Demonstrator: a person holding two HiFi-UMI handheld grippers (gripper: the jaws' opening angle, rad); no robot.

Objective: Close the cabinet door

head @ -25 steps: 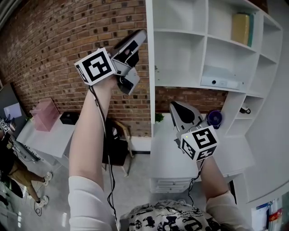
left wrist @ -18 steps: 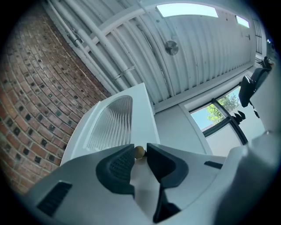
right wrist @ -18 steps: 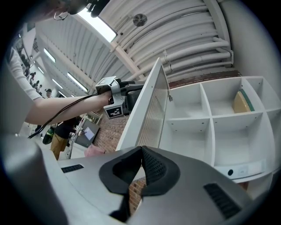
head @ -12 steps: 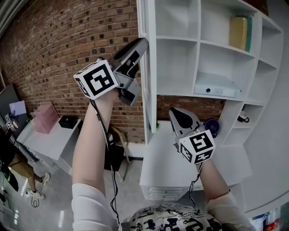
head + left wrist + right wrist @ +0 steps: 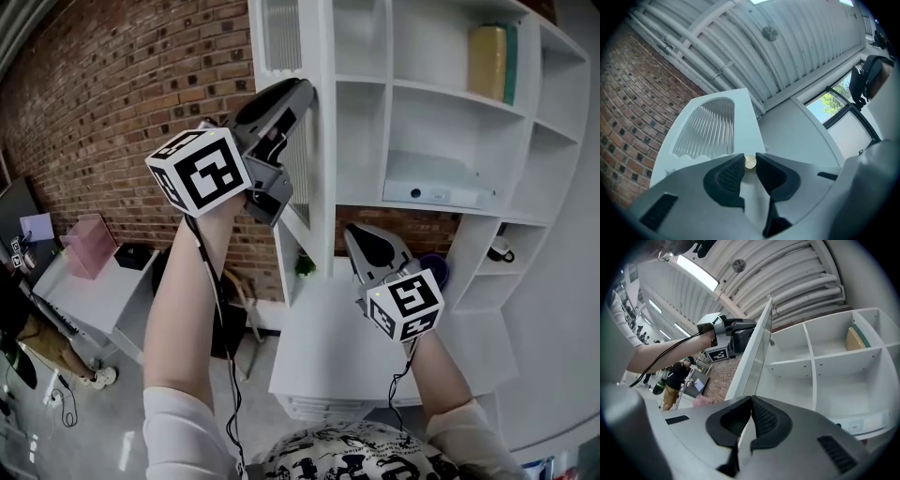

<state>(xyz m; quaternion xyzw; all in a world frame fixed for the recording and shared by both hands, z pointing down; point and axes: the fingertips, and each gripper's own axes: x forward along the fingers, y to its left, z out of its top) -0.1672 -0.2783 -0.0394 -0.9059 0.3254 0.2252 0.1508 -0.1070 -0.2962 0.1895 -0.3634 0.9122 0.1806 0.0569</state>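
Each gripper is a pale grey shell tapering to two jaws lined with black ribbed pads (image 5: 727,174). The left gripper (image 5: 302,90) carries a white cube (image 5: 199,173) printed with square black markers; the right gripper (image 5: 360,234) bears a like cube (image 5: 405,305), with a small green light (image 5: 374,292) beside it. A thin black cable (image 5: 221,319) runs down along the left forearm, and another (image 5: 401,380) down the right. The person wears white sleeves (image 5: 183,431) and a white top with black print (image 5: 356,455).
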